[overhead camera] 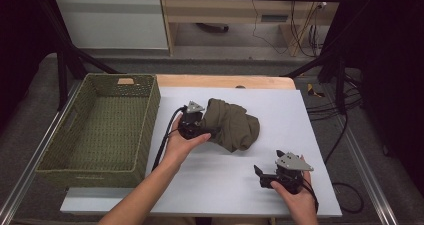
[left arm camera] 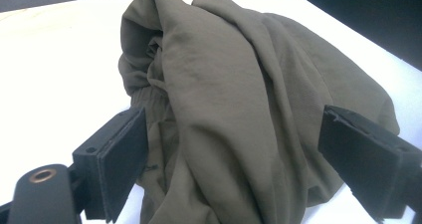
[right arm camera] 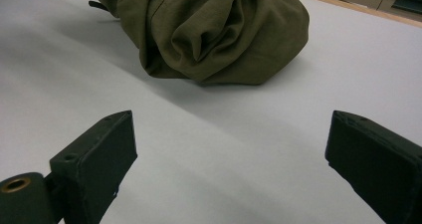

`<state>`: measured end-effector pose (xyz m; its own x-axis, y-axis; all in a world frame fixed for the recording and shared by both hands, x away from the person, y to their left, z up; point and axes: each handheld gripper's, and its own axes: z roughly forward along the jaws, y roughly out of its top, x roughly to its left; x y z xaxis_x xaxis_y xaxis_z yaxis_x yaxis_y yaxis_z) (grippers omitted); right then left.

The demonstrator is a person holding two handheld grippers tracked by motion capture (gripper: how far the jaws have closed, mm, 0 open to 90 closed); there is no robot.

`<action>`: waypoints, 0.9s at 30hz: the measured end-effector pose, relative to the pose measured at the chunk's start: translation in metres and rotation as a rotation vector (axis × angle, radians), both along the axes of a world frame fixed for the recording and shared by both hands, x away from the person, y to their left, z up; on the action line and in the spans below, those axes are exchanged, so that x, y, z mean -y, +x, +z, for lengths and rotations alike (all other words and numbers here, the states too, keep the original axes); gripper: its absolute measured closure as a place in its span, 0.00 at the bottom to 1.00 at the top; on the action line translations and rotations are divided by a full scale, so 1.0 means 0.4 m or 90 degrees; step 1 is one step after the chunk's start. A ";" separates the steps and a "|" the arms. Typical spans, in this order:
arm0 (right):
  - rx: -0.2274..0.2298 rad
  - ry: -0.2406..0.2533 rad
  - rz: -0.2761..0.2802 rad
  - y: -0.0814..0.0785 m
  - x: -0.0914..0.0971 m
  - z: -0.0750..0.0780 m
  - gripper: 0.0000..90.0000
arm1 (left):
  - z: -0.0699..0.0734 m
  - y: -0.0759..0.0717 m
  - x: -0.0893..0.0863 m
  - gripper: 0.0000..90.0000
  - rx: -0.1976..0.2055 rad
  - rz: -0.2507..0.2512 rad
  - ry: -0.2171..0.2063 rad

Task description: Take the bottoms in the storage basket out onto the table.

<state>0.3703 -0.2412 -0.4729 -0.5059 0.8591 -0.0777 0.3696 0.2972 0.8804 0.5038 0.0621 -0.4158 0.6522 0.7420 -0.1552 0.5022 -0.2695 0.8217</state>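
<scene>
- A white sheet (overhead camera: pixel 240 185) covered most of a wooden table (overhead camera: pixel 225 81) – a strip of bare wood showed along the far edge, and grey floor with loose cables lay beyond the right side
- A woven green basket (overhead camera: pixel 102 130) stood at the sheet's left edge, its right wall overlapping that edge
- The bundled olive cloth (overhead camera: pixel 232 125) lay on the sheet near the middle, somewhat toward the far edge, well clear of the right edge and apart from the basket
- The left gripper (overhead camera: pixel 210 132) sat just left of the cloth, between it and the basket; in the left gripper view its jaws stood spread on either side of the cloth (left arm camera: pixel 239 114), with fabric between them; the left pad lay against the fabric, the right pad stood clear of it
- The right gripper (overhead camera: pixel 257 174) rested near the sheet's near-right corner – jaws wide apart with only bare sheet between them, the cloth (right arm camera: pixel 209 30) lying well ahead of it
- Open sheet stretched along the near edge between the two forearms, and to the right of the cloth up to the right edge
</scene>
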 end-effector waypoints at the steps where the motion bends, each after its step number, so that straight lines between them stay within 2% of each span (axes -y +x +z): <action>1: 0.000 0.000 0.000 0.000 0.000 0.000 0.07 | 0.001 -0.001 -0.001 0.14 0.001 -0.001 0.001; 10: -0.001 -0.001 0.001 0.000 -0.001 -0.001 0.07 | 0.005 -0.005 -0.009 0.13 -0.015 -0.004 0.001; 14: -0.001 -0.001 0.001 0.000 -0.001 -0.001 0.07 | 0.015 -0.009 -0.014 0.13 -0.011 -0.005 -0.007; 19: -0.002 -0.001 0.001 0.001 -0.002 -0.001 0.07 | 0.032 -0.017 -0.022 0.13 -0.004 -0.007 -0.004; 22: -0.002 -0.001 0.001 0.000 -0.002 -0.002 0.07 | 0.037 -0.020 -0.030 0.12 -0.018 -0.011 -0.014; 25: -0.003 -0.001 0.001 0.000 -0.002 -0.002 0.07 | 0.044 -0.024 -0.037 0.11 -0.017 -0.011 -0.018; 27: -0.003 -0.001 0.001 0.000 -0.003 -0.002 0.07 | 0.046 -0.028 -0.040 0.11 -0.017 -0.016 -0.011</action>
